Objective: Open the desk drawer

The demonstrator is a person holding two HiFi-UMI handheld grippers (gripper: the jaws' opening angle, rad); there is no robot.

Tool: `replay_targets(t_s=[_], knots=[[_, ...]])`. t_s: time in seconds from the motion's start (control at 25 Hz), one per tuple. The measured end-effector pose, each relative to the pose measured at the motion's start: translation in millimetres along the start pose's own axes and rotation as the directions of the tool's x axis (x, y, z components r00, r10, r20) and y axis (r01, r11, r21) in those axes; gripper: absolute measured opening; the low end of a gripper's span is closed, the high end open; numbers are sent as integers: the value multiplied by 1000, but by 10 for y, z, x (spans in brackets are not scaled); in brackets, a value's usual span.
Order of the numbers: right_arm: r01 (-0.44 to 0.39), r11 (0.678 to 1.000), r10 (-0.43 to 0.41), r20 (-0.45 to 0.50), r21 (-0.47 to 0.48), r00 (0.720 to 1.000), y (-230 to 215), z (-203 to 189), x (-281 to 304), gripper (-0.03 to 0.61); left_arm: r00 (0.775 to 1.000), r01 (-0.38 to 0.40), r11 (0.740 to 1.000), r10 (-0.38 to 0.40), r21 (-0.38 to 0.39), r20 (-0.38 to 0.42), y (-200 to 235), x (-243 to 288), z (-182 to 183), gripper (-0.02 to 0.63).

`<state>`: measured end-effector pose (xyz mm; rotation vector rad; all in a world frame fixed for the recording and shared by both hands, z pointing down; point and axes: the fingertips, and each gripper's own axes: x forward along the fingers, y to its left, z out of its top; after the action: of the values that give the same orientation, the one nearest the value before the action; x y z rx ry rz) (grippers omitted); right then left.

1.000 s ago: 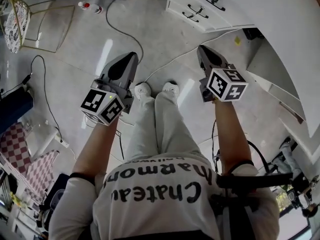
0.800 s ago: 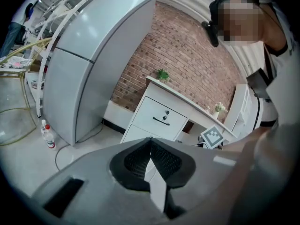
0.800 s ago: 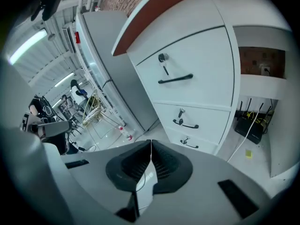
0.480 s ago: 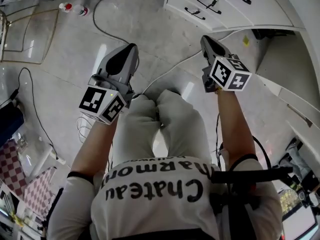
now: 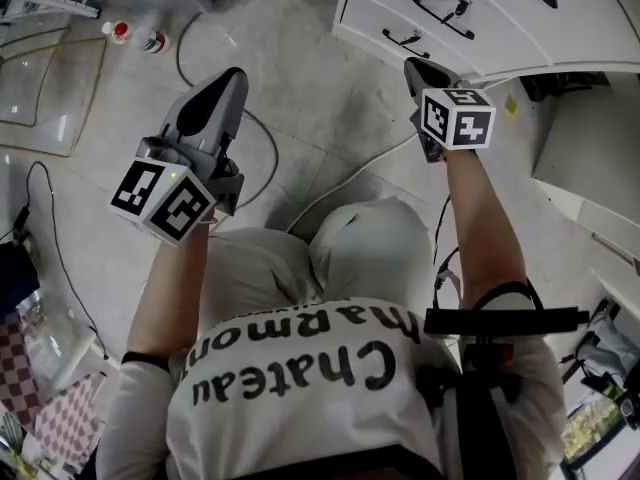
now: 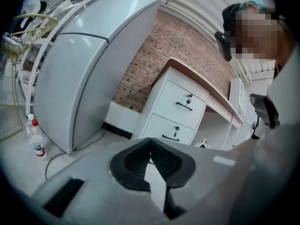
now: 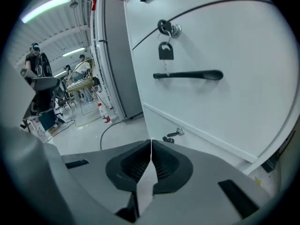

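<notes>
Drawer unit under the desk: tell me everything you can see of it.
The drawer unit is white, apparently painted wood or laminate, standing upright under the brown-edged desk against a brick wall. Each visible drawer front carries a slim black bar handle and, above it, a lock with a key in it, a black tag hanging below. All visible drawers are shut. The right claw, shut, points at it without touching.

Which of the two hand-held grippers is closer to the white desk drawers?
The right hand-held gripper: its tip is near the lowest white desk drawer, while the left hand-held gripper is off over the grey floor.
</notes>
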<state>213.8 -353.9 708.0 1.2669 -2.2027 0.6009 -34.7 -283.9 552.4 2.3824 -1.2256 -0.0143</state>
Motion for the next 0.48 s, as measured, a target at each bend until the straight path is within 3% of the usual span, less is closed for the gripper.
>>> replay_targets(t_s=[0.12,0.28,0.48], knots=[[32,999,-33,-31,-30,999,-107,-75,166,15,1000,-12,999,12,36,16,-11,13,-26,14],[58,983,-81,-126,-175,989,-218,-202,267,15,1000,-24,1000,24,7,15,-61,-65,-155,15],[62,926,-138,-180,-372,974,-342,-189,464,17,999,-43,999,44,-30,17,-57,-170,-324,15]])
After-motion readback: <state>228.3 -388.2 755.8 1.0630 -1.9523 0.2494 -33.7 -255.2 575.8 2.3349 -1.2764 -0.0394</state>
